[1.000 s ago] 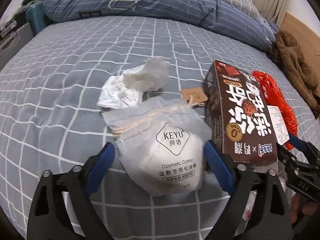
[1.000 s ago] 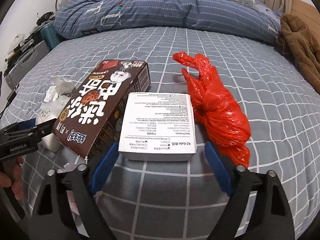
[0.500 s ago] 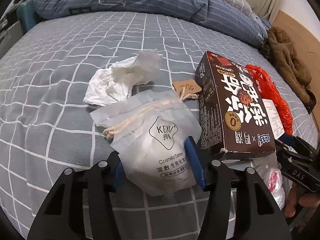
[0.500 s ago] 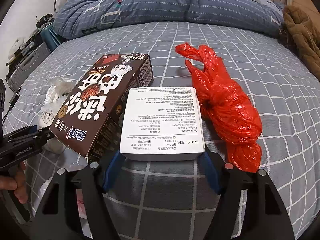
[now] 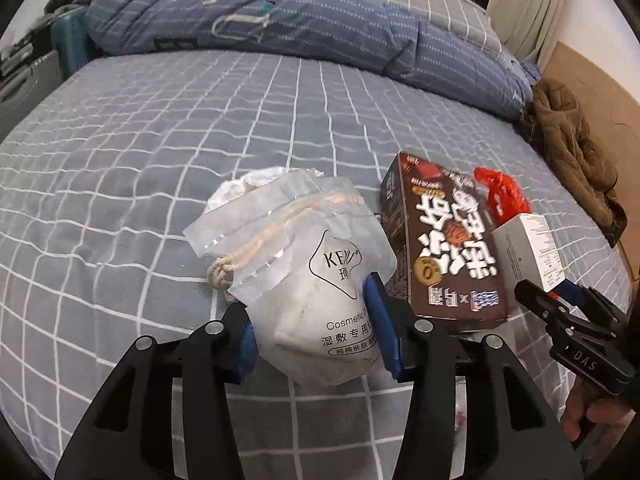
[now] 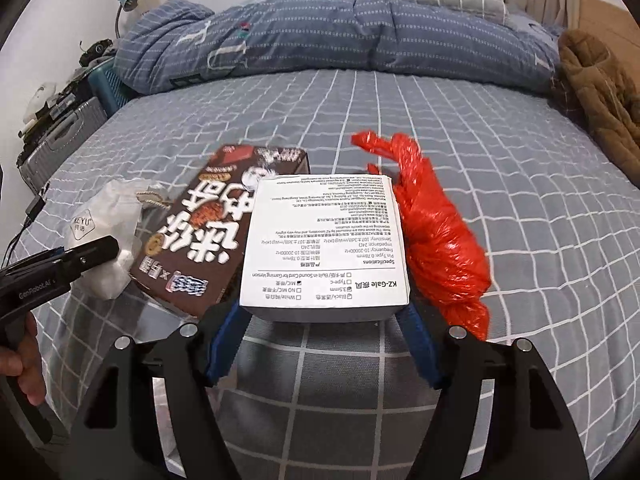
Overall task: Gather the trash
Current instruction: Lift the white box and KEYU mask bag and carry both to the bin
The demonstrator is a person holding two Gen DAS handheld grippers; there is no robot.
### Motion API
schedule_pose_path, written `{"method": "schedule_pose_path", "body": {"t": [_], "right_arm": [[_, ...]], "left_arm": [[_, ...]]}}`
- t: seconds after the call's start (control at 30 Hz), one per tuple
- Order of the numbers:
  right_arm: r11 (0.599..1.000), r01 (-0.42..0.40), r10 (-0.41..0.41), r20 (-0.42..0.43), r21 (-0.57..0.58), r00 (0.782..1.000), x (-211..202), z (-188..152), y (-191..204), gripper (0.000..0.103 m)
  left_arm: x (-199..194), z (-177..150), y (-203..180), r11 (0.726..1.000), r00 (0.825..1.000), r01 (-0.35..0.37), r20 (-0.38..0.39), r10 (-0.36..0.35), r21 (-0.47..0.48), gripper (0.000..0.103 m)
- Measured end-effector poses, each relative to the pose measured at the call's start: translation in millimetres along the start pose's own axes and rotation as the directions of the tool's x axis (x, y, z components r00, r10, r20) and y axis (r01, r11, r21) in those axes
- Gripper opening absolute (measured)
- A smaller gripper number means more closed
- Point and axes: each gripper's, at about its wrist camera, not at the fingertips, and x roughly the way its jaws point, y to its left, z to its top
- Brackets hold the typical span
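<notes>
Left wrist: left tongs [image 5: 314, 334] clamp cotton pouch [image 5: 308, 280]; right tongs [image 6: 324, 334] clamp white box [image 6: 324, 244].

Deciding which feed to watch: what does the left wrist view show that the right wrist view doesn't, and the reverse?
Left wrist only: the left gripper pinching the cotton bag, with white tissue behind it. Right wrist only: the right gripper clamping the white box, whose printed face is readable, and a suitcase beside the bed. Both: the brown box, red bag, white box and cotton bag.
</notes>
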Motion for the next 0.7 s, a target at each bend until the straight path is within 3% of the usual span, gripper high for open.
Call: {"method": "schedule_pose_path", "body": {"t": [0.7], "right_arm": [[1.000,-0.002,0.004,0.076,-0.024,0.997,-66.2,-17.4,10.8,0.067]], "left_arm": [[-60.7,-25.1,-22.4,1.000,0.998,-0.007,0.062,0.007,0.005,0.047]]}}
